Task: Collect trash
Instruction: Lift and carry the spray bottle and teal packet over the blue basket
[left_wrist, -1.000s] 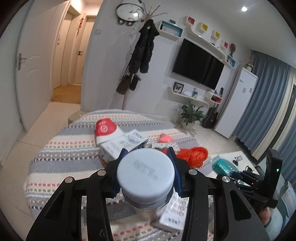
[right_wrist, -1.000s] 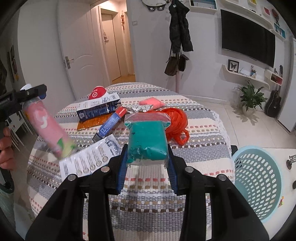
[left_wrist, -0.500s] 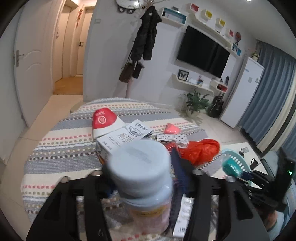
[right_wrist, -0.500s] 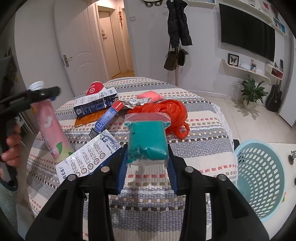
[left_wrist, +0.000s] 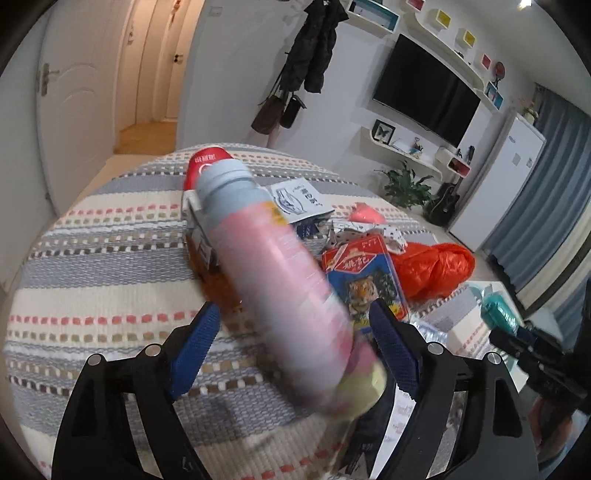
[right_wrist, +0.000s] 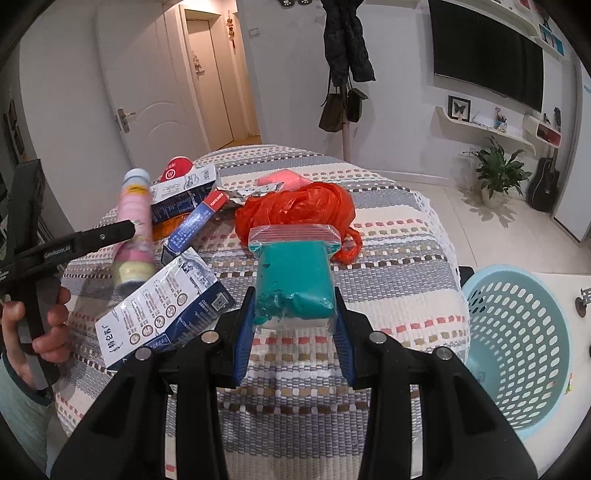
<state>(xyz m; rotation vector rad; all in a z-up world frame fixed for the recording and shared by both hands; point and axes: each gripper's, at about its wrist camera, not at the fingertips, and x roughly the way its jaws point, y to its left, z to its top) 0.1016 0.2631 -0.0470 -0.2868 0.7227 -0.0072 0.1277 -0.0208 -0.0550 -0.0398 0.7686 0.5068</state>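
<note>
A pink bottle (left_wrist: 280, 280) with a pale blue cap leans forward, blurred, between the fingers of my left gripper (left_wrist: 294, 308). The jaws are opening and the blue pads stand clear of the bottle's sides. The right wrist view shows the same bottle (right_wrist: 135, 221) slanting over the striped table (right_wrist: 388, 236), its base low beside a black left finger (right_wrist: 92, 236). My right gripper (right_wrist: 294, 295) is shut on a zip bag of teal material (right_wrist: 293, 273), held above the table's near edge. A pale blue perforated basket (right_wrist: 517, 332) stands on the floor to the right.
Trash lies on the table: an orange plastic bag (right_wrist: 295, 206), a blue tiger box (left_wrist: 365, 280), a white-and-blue carton (right_wrist: 162, 306), a red-topped pack (left_wrist: 207, 162) and a pink scrap (right_wrist: 280, 179). A person's hand (right_wrist: 48, 325) holds the left gripper.
The left jaws have spread off the bottle. The gripper sank toward the table and the bottle tipped forward from cap-up. The right gripper and its teal bag stayed put.
</note>
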